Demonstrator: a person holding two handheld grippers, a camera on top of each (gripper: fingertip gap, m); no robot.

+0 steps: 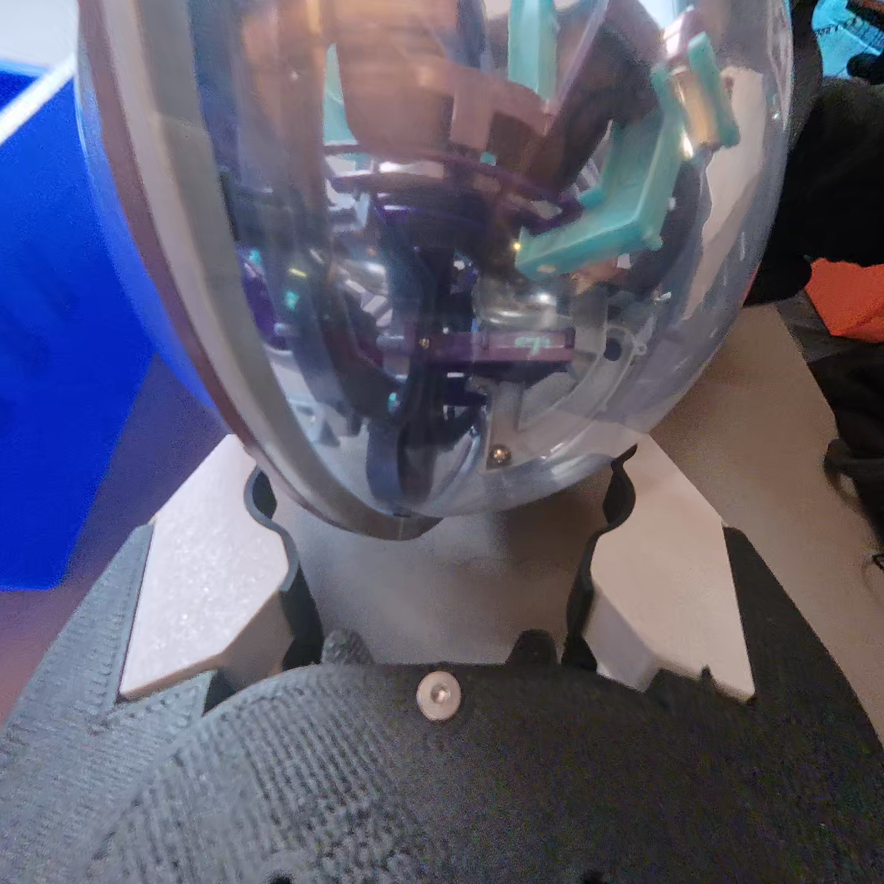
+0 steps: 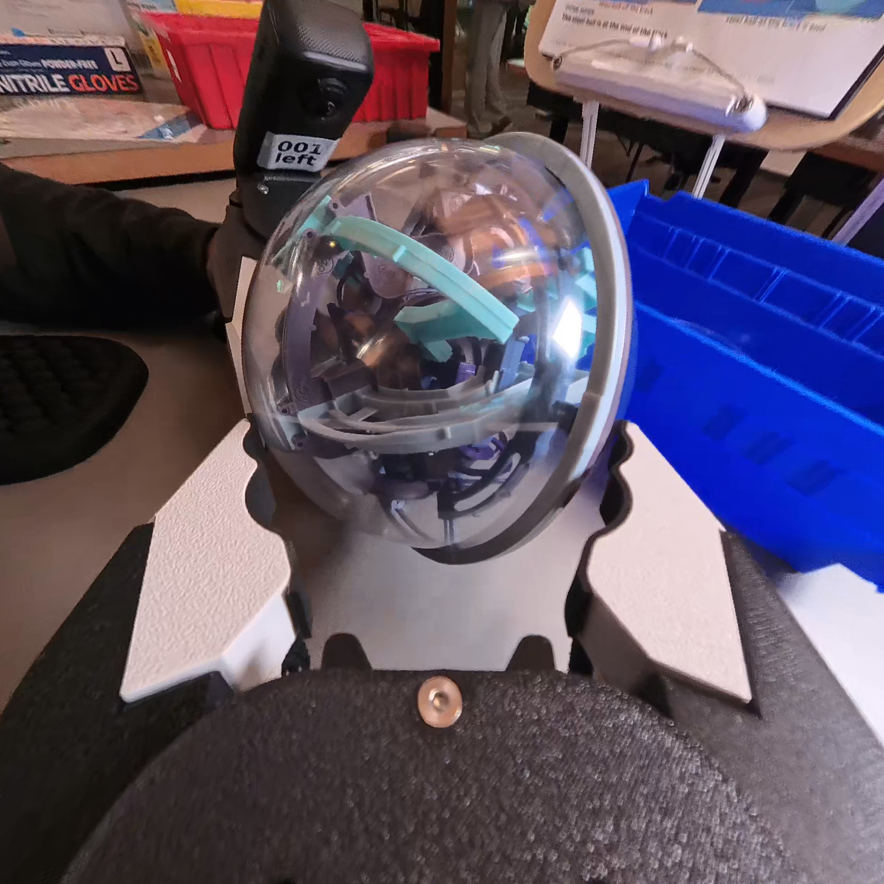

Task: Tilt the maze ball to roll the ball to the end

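Gripping maze ball [image 2: 430, 344] both tools apparently, blue bin [image 2: 765, 382] beside

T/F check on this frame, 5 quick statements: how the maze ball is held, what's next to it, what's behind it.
1. Both grippers hold the maze ball from opposite sides. True.
2. The bin beside the ball is green. False: it is blue.
3. The ball's shell is opaque. False: it is clear, with teal tracks visible inside.
4. A grey seam ring runs around the ball. True.
5. The red bin sits in the background of the right wrist view. True.
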